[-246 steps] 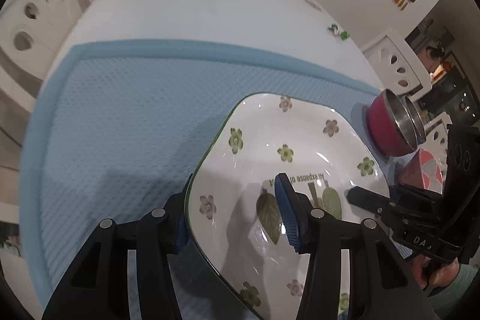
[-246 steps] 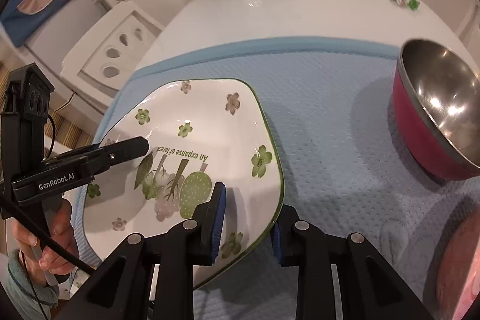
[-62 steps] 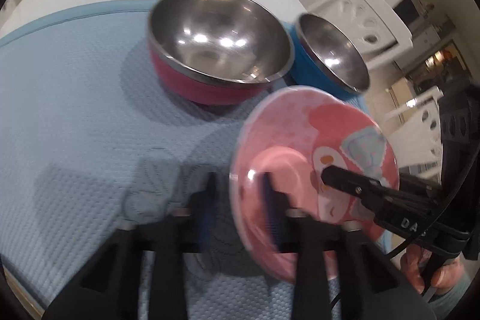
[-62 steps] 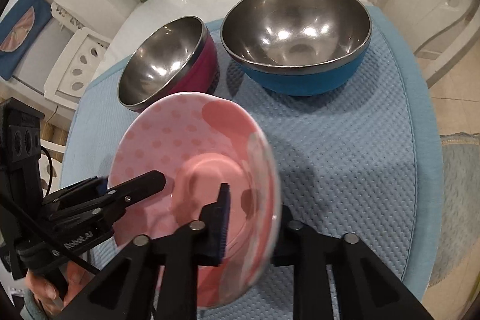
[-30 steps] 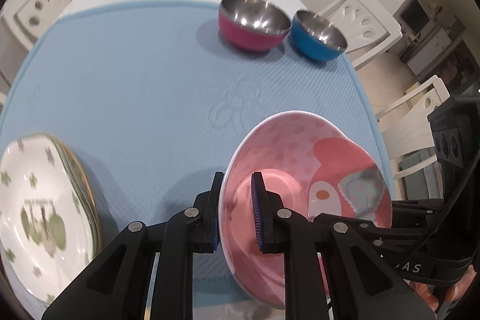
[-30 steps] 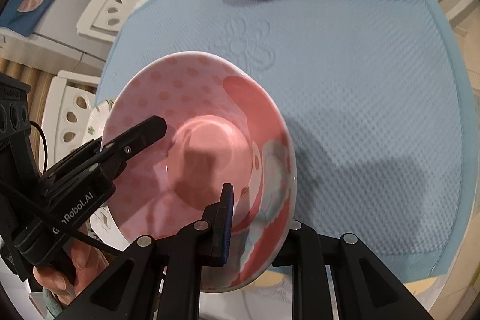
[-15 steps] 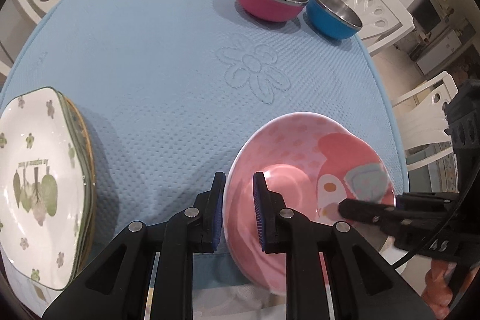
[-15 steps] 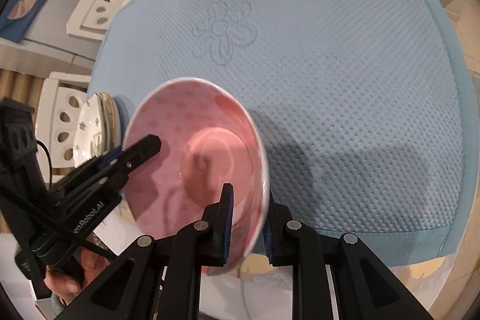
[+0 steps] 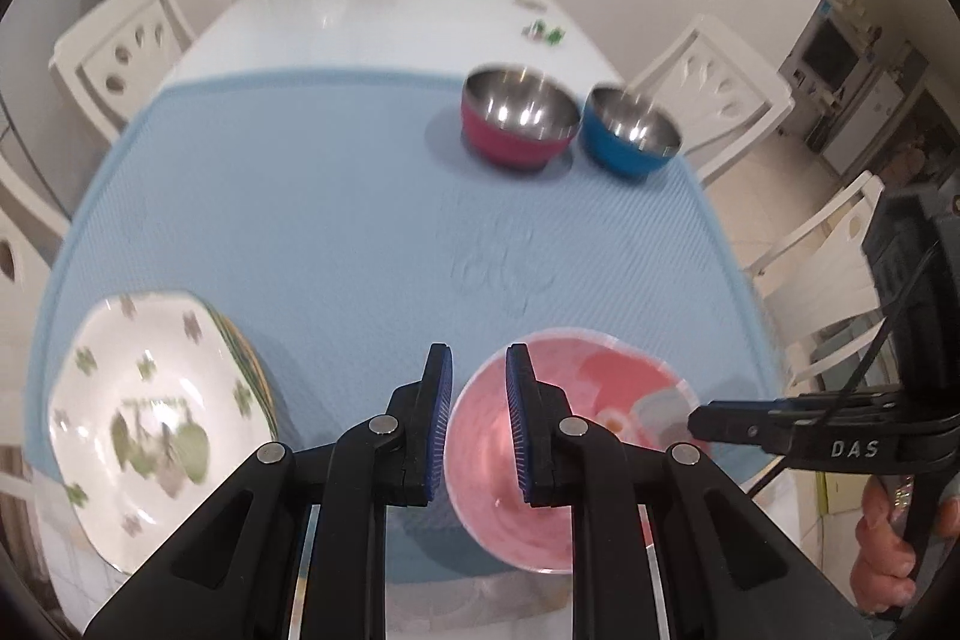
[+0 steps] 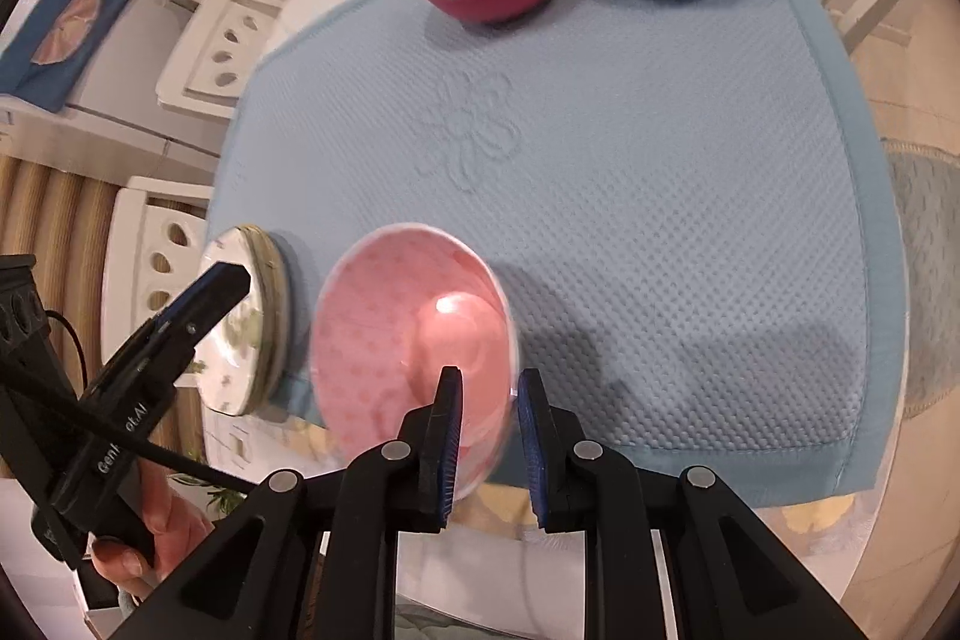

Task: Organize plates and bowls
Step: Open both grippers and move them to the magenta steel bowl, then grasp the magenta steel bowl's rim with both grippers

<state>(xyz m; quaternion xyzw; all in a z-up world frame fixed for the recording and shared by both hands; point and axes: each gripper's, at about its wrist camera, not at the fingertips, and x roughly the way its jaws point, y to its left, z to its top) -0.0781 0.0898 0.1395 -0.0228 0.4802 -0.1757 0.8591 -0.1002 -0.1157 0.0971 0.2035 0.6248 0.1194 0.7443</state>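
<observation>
Pink plate (image 9: pixel 591 421), dotted and printed with a cartoon figure, is hanging tilted over the near edge of the bench, carried between both grippers. The left gripper (image 9: pixel 477 424) is pinching the plate's left rim with its jaws drawn narrow, and the right gripper (image 10: pixel 487 433) is clamping the opposite rim, also drawn narrow on it, so the plate is lying crosswise between the two hands. The stack of white plates (image 9: pixel 150 418) with green clover print is sitting just beside the pink plate on the left-hand side, at the near left corner of the blue mat (image 9: pixel 336 220). That stack is lying nearer the left gripper, so I judge the coming move to be a sideways carry leftward and down onto it. The magenta bowl (image 9: pixel 519 124) and the blue bowl (image 9: pixel 630 133), touching or nearly so, are standing well apart at the far right of the mat.
</observation>
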